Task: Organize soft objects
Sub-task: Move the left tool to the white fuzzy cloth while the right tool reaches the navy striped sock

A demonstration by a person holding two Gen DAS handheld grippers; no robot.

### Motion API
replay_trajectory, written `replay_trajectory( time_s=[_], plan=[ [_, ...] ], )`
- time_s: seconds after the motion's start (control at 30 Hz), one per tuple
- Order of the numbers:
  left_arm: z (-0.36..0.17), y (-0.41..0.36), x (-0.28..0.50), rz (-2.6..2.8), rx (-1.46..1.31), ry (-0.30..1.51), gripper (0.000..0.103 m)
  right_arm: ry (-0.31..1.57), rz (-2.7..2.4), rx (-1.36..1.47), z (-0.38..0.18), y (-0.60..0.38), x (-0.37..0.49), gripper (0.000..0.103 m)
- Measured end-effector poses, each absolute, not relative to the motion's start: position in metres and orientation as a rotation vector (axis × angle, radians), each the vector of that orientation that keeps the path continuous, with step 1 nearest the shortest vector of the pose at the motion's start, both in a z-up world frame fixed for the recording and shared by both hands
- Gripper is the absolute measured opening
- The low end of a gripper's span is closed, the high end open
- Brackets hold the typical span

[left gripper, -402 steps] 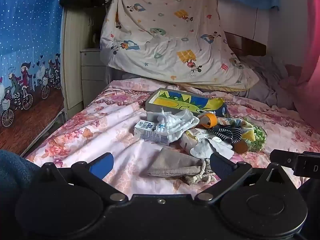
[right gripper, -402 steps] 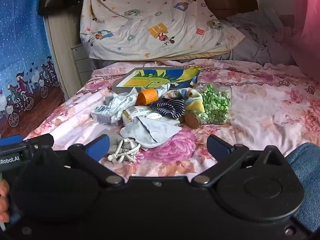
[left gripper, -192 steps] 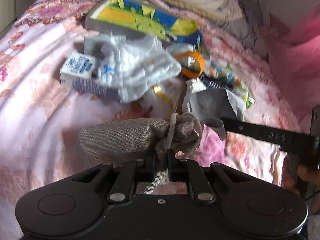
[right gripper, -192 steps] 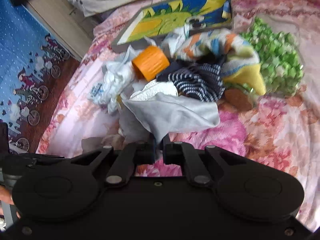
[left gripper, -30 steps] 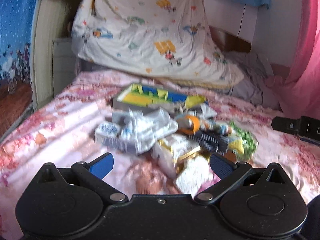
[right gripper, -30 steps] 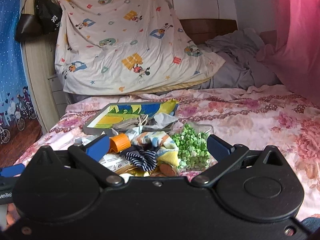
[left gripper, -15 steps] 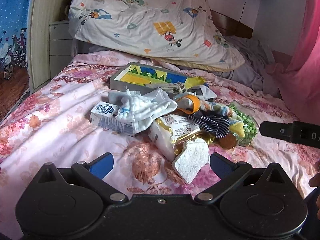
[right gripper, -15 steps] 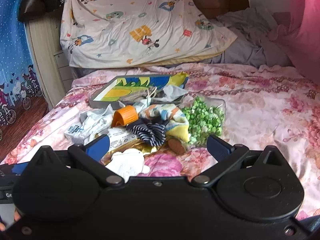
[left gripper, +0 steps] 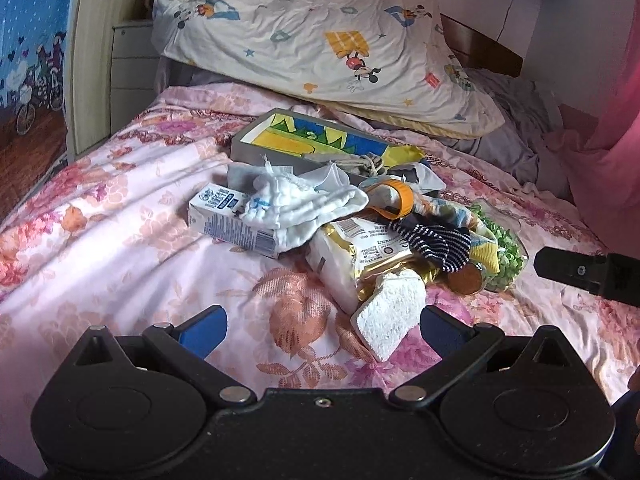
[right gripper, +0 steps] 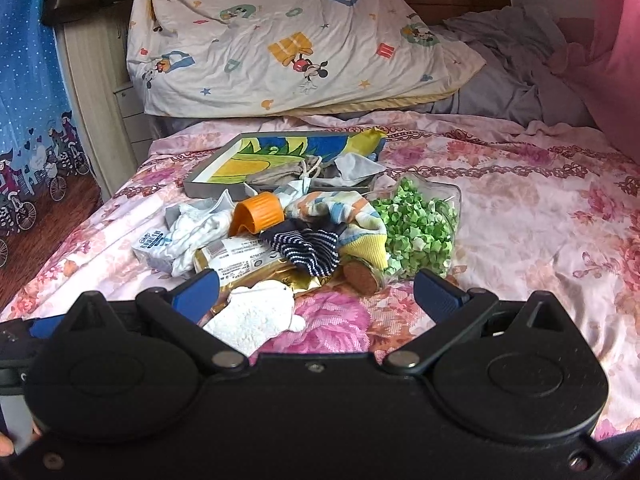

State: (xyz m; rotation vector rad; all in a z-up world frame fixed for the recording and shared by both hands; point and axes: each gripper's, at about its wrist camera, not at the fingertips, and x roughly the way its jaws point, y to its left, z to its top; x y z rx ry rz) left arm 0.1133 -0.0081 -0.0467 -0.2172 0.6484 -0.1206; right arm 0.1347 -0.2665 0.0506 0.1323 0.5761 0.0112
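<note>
A pile of items lies on the floral bed. A white fluffy piece lies nearest, between the fingers' reach of both views. A dark striped sock and a colourful sock sit behind it, and a white cloth drapes a carton. The grey drawstring pouch and a pale grey cloth rest in the dinosaur-print tray. My left gripper and right gripper are both open and hold nothing.
A small carton, a gold snack packet, an orange lid and a bag of green paper stars lie in the pile. A cartoon-print pillow leans behind. A bedside cabinet stands left. A pink curtain hangs right.
Both grippers have drawn a little closer to the pile and lower; the white fluffy piece now sits nearer their fingers. Both stay open.
</note>
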Motion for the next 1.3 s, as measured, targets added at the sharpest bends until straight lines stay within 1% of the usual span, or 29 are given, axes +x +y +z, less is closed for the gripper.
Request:
replay_trajectory(
  time_s=[0.3,0.43,0.6,0.77,1.0,1.2,1.3],
  plan=[
    [-0.052,-0.010,0.125,-0.147,-0.261,0.685,0.102,0.620,0.029,0.174,0.051,-0.271,0.140,0.102],
    [-0.057,-0.016,0.131,-0.147,-0.240,0.701,0.102,0.748,0.042,0.189,0.046,-0.272,0.157,0.102],
    [-0.061,-0.026,0.148,-0.188,-0.231,0.759,0.102,0.849,0.098,0.268,0.044,-0.286,0.186,0.102],
    [-0.073,-0.049,0.169,-0.277,-0.105,0.807,0.102,0.834,0.135,0.214,0.047,-0.301,0.222,0.102],
    [-0.089,-0.045,0.190,-0.295,-0.169,0.830,0.102,0.815,0.280,0.154,0.034,-0.297,0.268,0.102],
    [-0.092,-0.045,0.205,-0.338,-0.244,0.852,0.096,0.804,0.309,0.120,0.014,-0.287,0.281,0.102],
    [-0.095,-0.044,0.209,-0.355,-0.267,0.876,0.087,0.799,0.306,0.102,0.008,-0.285,0.288,0.102]
  ],
)
